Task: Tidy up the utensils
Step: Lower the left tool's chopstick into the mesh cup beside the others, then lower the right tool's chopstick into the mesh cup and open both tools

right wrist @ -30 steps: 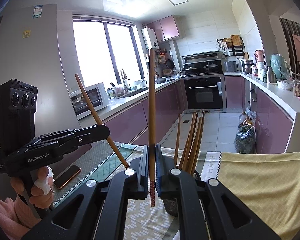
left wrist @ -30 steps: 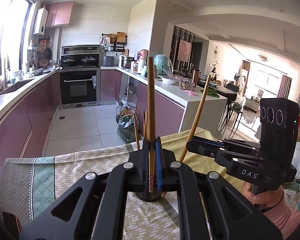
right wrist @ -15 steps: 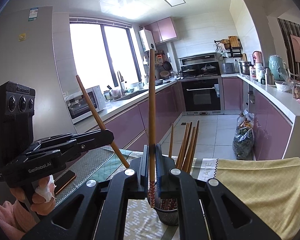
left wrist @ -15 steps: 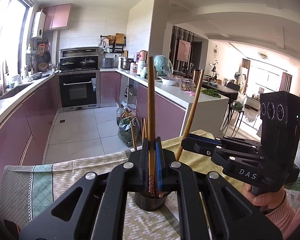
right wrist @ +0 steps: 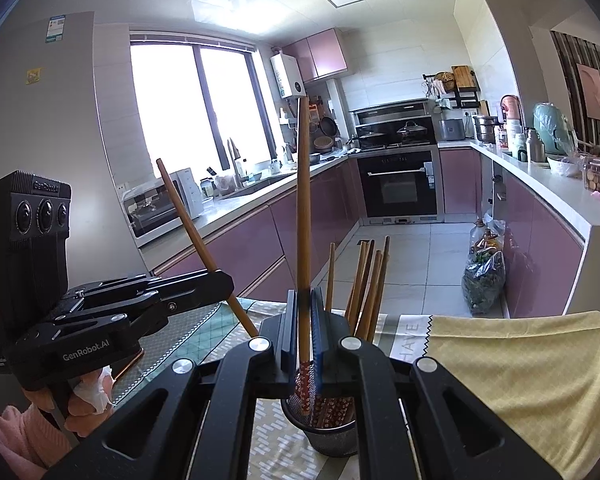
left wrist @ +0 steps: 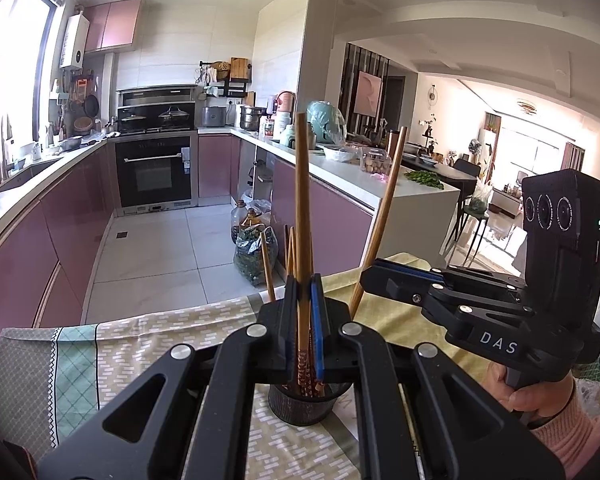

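Two hand-held grippers (left wrist: 303,320) (right wrist: 303,320) each clamp a chopstick (left wrist: 302,216) (right wrist: 303,216) above the crowded holder (right wrist: 332,436).

daylit – window (right wrist: 196,120) glare | sharp | fisheye-bent edges – dark corners

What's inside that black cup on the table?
The cup holds a bunch of wooden chopsticks standing up, patterned ends down. The gripper fingers hide part of the inside, so its bottom cannot be seen.

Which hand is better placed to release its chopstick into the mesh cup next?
Probably right. The right tool holds a chopstick whose tip dips inside the mesh cup, near its left rim. The left tool holds a chopstick whose tip only reaches the rim, partly hidden.
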Motion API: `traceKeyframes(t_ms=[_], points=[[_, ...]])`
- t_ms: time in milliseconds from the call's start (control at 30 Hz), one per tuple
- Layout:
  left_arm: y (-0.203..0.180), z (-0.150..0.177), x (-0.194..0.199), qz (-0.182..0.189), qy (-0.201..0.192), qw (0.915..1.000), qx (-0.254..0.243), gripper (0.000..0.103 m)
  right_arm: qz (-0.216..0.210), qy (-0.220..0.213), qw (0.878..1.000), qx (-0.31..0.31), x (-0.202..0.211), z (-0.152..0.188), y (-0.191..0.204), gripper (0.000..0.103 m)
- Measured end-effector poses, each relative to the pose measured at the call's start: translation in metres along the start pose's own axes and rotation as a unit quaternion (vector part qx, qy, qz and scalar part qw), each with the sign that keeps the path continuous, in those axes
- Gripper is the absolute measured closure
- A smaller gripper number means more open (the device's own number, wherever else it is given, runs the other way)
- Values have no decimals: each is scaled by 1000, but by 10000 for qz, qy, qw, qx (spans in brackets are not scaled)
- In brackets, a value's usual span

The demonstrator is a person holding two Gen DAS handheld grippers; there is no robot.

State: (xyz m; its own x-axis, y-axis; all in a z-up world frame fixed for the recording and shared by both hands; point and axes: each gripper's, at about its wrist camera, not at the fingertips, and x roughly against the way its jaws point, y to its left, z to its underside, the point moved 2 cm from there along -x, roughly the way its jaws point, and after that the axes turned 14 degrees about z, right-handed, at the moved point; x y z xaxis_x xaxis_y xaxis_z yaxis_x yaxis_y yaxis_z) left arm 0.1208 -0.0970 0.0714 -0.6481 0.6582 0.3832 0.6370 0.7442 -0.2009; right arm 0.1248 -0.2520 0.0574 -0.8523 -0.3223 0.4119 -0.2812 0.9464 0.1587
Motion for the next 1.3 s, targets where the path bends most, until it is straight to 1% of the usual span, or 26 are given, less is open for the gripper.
traceKeyframes(t_ms=[300,667,1000,1300], points=[[5,-1,2,-4,57,10000,31,96,44,57,10000,6,-4,0,2,98],[6,-6,-9,-40,129,9999,43,96,79,118,9999,9,-10,-1,1,98],[7,-1,-19,-53,249,9997,52,96,99,207,9997,-13,-17,2,1,98],[12,1,-19,-63,311,9995,69,96,98,241,9997,-19,-20,2,1,98]])
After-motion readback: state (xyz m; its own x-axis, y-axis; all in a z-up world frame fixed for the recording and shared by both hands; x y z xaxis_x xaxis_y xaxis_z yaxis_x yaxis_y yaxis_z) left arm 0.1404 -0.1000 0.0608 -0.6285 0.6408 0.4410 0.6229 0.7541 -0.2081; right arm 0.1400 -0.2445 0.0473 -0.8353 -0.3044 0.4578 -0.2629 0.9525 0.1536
